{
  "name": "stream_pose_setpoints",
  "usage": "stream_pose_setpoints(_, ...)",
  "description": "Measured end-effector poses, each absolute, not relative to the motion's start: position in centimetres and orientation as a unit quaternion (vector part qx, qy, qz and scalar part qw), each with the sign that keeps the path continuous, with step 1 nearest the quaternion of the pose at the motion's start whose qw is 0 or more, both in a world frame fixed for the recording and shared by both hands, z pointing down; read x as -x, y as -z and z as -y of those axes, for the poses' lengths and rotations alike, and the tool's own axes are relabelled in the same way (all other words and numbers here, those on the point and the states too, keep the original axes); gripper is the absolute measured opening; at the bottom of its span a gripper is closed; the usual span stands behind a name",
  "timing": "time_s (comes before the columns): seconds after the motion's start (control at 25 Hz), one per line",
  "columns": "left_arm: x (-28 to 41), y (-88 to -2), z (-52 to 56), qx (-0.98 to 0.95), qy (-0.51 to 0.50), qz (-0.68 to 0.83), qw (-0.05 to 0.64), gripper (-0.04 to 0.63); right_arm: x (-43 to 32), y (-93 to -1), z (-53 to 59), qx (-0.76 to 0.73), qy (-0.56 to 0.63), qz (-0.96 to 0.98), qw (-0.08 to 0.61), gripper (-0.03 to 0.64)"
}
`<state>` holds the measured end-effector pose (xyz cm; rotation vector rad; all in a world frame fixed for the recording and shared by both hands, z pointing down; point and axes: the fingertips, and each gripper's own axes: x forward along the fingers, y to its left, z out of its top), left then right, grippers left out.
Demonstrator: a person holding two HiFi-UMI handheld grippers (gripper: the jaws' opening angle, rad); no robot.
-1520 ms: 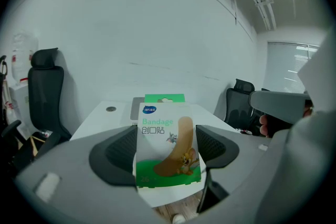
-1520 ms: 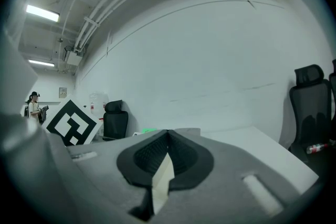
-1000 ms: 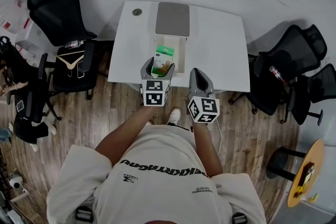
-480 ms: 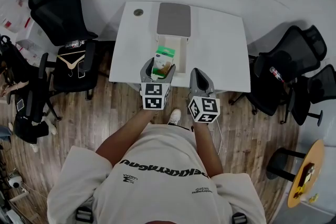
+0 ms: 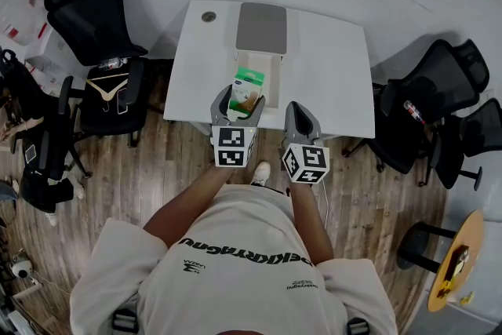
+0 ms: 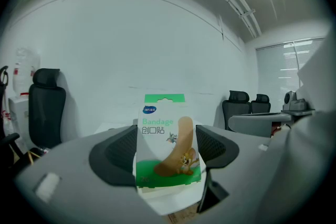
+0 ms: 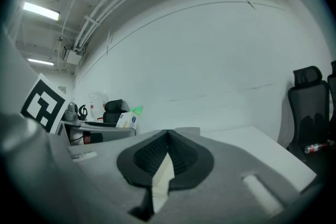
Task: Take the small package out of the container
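A person in a pale printed T-shirt [image 5: 235, 263] stands at the near edge of a white desk [image 5: 329, 74], a gripper in each hand. The left gripper [image 5: 238, 100] is clamped on a small bandage package [image 5: 249, 86]. In the left gripper view the two dark pads press its sides and the package [image 6: 165, 139] stands upright between them, facing the camera. It has a green strip along the top, the word "Bandage", a cartoon cat and mouse, and a tan plaster drawn across the front.

From the head view the package sits over the near left corner of the container [image 5: 271, 82], an open white box standing at the middle of the desk's near edge. I can't tell whether the package's bottom edge is clear of the rim. The left gripper [image 6: 164, 149] is held about level, pointing across the desk toward the far wall.

The right gripper [image 5: 296, 118] is just beside the container, over the desk's near edge, apart from the box. In the right gripper view its jaws are closed against each other with nothing gripped [image 7: 167, 157].

A flat grey lid [image 5: 261, 28] lies on the desk behind the container, reaching toward the far edge. A small round grommet [image 5: 208, 16] is set near the far left corner. Black office chairs flank the desk, one at the left [image 5: 90, 20] and one at the right [image 5: 427, 98], on a wooden floor [image 5: 165, 169].
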<state>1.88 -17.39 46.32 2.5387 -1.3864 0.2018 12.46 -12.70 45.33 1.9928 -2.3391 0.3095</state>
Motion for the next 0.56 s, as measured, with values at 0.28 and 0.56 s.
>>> stream_pose_setpoints(0.28, -1.66, -46.18, 17.1, -0.868, -0.074, 0.481, 0.101, 0.359, -12.64, -45.33, 12.56, -0.645, -0.101, 0.757, 0.027, 0.0)
stream_pose_setpoints(0.56, -1.4, -45.72, 17.03, -0.869, -0.07, 0.482, 0.091, 0.359, -12.43, -45.26, 12.63, -0.645, -0.099, 0.757, 0.028, 0.0)
